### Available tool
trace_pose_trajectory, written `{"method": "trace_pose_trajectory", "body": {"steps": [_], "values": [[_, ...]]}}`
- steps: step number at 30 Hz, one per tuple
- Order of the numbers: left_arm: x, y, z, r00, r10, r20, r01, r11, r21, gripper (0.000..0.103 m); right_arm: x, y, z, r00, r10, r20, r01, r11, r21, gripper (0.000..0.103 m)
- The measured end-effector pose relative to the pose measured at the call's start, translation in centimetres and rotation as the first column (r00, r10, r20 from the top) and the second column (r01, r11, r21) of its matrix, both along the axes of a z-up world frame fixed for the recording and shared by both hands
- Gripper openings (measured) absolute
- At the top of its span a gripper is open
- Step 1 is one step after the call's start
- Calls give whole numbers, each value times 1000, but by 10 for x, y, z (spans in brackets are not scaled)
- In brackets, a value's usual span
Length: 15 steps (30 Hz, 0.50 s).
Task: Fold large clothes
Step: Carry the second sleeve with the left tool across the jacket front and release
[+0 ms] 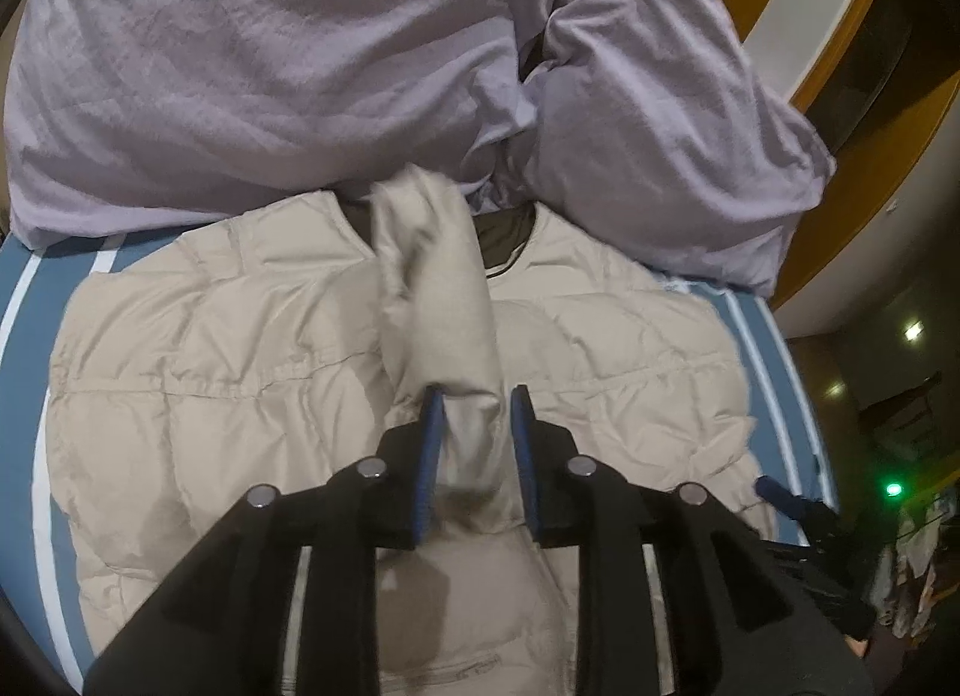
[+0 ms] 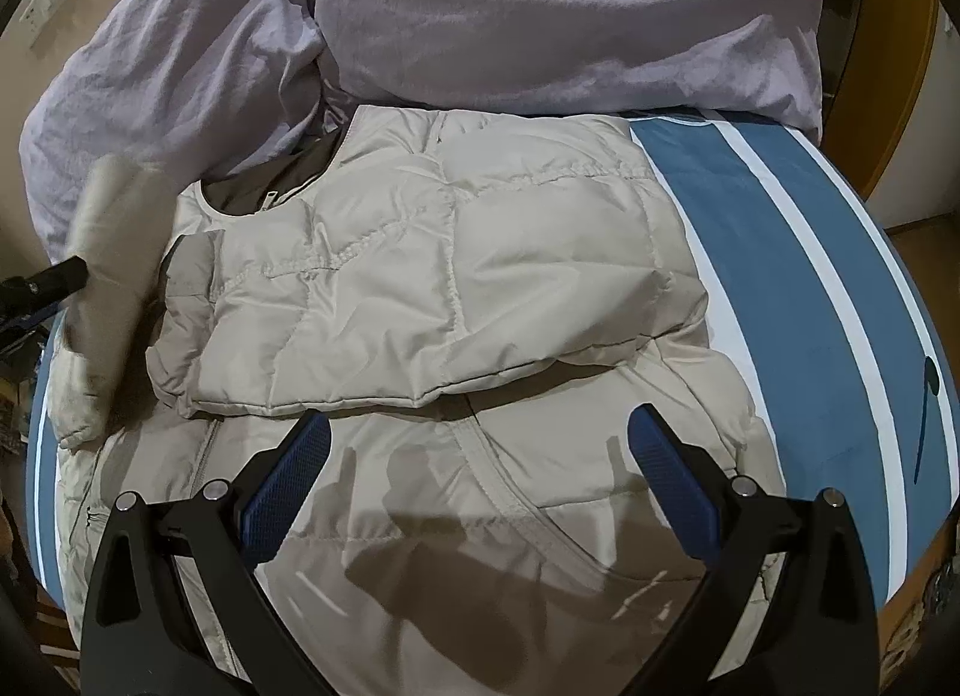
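A rumpled lilac duvet (image 1: 270, 66) was heaped at the far end of the bed, and beside it a pillow (image 1: 660, 114) in the same lilac cloth was propped. The bed was covered by a blue sheet (image 2: 780, 252) crossed by white stripes. Yellow wooden trim (image 1: 852, 24) was seen beyond the pillow, and a wall switch plate (image 2: 51, 0) was set on the beige wall.

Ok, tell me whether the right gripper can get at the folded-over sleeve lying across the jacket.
Probably yes. The right gripper is open, empty and poised just short of the folded sleeve, with only flat jacket fabric between. The left gripper holds the other sleeve off to the side.
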<state>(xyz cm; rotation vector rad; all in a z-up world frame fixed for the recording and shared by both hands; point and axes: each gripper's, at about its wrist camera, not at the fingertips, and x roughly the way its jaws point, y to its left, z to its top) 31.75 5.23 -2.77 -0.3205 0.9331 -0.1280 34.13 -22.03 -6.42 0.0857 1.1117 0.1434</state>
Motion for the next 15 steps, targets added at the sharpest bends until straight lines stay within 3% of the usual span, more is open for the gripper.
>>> {"method": "trace_pose_trajectory", "body": {"steps": [3,7,15], "values": [[-3,2,11,999,-4,34,4,1000,14,38,0,1,0,1000,-1,-1,1,1000,1,101],[2,7,13,999,21,42,-23,998,61,39,1,1,1,1000,-1,0,1,1000,1,101],[22,15,-21,997,73,-29,-69,990,126,39,-4,-4,1,1000,-11,-3,11,1000,-2,101]]}}
